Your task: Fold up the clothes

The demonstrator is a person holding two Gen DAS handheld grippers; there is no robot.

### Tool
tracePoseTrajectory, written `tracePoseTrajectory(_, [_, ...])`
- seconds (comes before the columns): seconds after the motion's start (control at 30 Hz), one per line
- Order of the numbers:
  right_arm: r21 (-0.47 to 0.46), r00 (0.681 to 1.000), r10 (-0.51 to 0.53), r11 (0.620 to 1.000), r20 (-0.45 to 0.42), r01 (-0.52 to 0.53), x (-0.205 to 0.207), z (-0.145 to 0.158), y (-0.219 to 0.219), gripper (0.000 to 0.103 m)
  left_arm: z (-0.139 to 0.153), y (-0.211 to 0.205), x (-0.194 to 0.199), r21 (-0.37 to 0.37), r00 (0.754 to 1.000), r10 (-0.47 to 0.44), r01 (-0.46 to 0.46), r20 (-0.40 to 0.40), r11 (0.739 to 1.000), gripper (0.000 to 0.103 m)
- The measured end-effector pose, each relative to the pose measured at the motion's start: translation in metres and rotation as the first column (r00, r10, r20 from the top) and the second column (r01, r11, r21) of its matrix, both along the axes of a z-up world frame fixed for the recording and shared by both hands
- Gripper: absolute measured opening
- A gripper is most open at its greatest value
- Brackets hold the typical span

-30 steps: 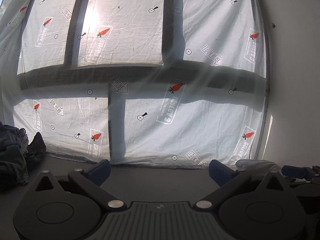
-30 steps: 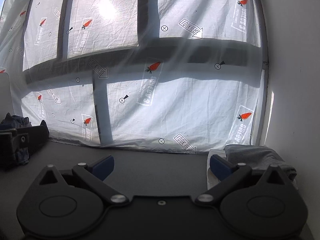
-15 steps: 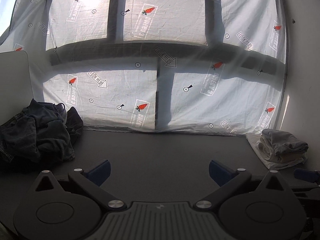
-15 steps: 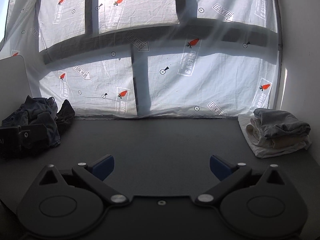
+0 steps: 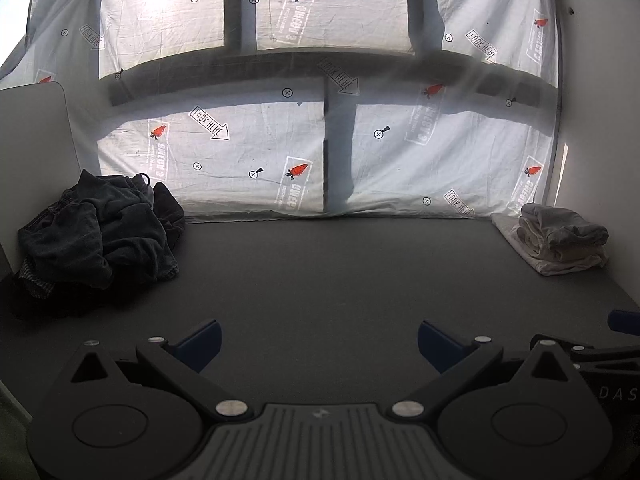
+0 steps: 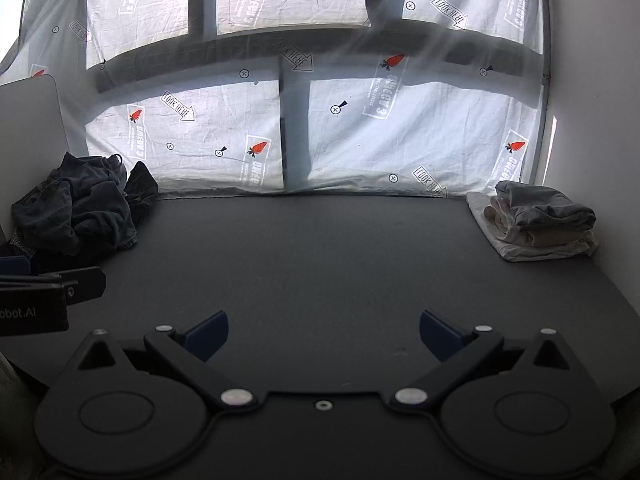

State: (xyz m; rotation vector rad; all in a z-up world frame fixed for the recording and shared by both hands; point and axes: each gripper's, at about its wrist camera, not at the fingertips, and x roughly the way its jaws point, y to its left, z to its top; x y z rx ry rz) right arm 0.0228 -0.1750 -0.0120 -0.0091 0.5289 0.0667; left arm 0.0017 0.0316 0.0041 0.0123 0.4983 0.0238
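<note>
Left gripper (image 5: 318, 338) and right gripper (image 6: 324, 332) are hovering side by side over the near part of the dark table (image 5: 320, 272), each with jaws spread wide and grasping nothing. Dark crumpled clothes (image 5: 100, 236) are lying heaped at the table's far left corner; a folded stack (image 5: 560, 238) is resting at its far right corner, against the printed sheet (image 5: 248, 160).

dark table (image 5: 320, 280) | printed white sheet (image 5: 248, 160) behind — backlit | white wall (image 5: 600, 120) right
</note>
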Motion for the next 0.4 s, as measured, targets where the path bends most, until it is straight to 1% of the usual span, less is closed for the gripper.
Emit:
tracePoseTrajectory(0.1, [-0.005,1.0,-0.014,1.0,-0.019,0.014,-0.007,0.0,0.002,0.103,0.0,0.003,-0.003,-0.018,1.0,-0.008,0.008,-0.011,1.0,0.103])
tracePoseTrajectory(0.4, [-0.004,1.0,-0.02,1.0,0.01,0.02,-0.014,0.006,0.001,0.103,0.005,0.002,-0.007,-0.022,0.999,-0.038,0.038,0.016,0.999,0.103])
